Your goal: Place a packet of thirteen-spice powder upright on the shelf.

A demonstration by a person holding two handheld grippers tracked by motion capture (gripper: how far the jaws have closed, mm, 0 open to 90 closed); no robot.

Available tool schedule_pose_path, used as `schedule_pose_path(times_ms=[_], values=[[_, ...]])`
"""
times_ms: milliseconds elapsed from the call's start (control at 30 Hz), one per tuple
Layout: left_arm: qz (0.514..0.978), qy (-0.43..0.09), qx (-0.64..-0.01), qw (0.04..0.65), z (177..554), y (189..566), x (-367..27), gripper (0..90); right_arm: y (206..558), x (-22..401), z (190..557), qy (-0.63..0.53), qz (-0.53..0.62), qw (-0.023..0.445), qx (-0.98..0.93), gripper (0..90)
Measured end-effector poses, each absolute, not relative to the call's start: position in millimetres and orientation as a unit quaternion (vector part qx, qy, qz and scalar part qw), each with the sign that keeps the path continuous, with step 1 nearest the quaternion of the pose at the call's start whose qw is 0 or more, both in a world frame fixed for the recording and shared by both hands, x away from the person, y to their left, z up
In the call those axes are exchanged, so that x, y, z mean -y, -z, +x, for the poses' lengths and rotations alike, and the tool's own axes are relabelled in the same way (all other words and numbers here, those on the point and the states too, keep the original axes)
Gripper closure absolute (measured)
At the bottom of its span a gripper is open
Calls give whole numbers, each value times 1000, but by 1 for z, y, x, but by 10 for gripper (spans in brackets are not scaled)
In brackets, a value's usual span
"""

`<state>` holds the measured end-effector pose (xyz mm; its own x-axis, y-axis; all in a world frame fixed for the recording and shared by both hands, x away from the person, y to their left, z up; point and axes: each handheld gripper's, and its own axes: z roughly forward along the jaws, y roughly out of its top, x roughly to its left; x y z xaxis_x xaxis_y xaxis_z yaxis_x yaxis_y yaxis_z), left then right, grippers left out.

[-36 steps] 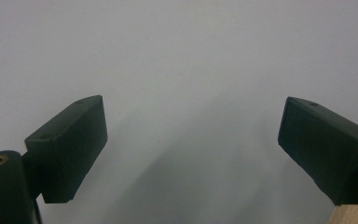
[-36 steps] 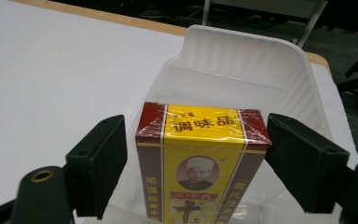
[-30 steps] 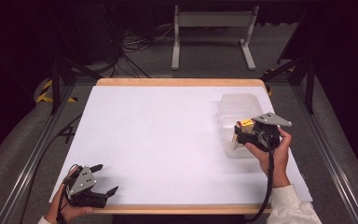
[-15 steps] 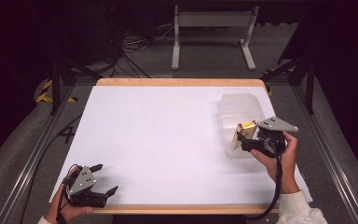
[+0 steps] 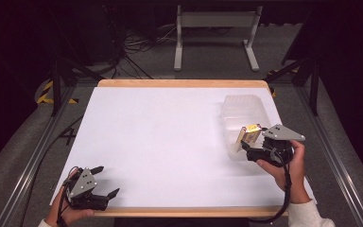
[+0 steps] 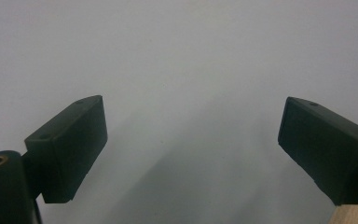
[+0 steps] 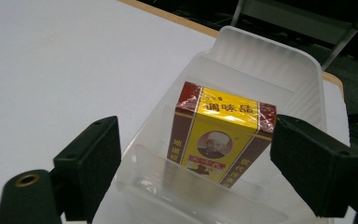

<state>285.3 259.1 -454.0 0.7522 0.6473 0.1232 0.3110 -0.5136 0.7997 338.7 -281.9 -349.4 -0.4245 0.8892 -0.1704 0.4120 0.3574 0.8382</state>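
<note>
Right hand-held gripper has backed off; its jaws have just been opening, apparently clear of the yellow-and-maroon cardboard box standing between them inside the translucent plastic tray. Left hand-held gripper gapes, unmoved.

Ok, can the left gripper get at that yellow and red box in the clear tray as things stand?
Probably not without a long reach. The left gripper sits open at the table's near left corner, while the box stands in the clear tray far right, with the open right gripper straddling it.

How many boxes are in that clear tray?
1: a yellow-and-maroon box stands tilted at the near end of the tray, between the right gripper's open fingers. Nothing else shows inside.
</note>
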Motion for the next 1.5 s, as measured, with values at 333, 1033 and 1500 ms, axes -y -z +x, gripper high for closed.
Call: schedule_pose_path(times_ms=[333,1033,1500], values=[[845,-209,-282,404,285,454,-260,88,352,279,328,-366,409,322,-771,155],[845,-209,-283,404,285,453,-260,88,379,292,303,-324,380,336,-799,138],[842,-214,-284,405,285,452,-261,88,409,310,292,-308,386,355,-794,116]])
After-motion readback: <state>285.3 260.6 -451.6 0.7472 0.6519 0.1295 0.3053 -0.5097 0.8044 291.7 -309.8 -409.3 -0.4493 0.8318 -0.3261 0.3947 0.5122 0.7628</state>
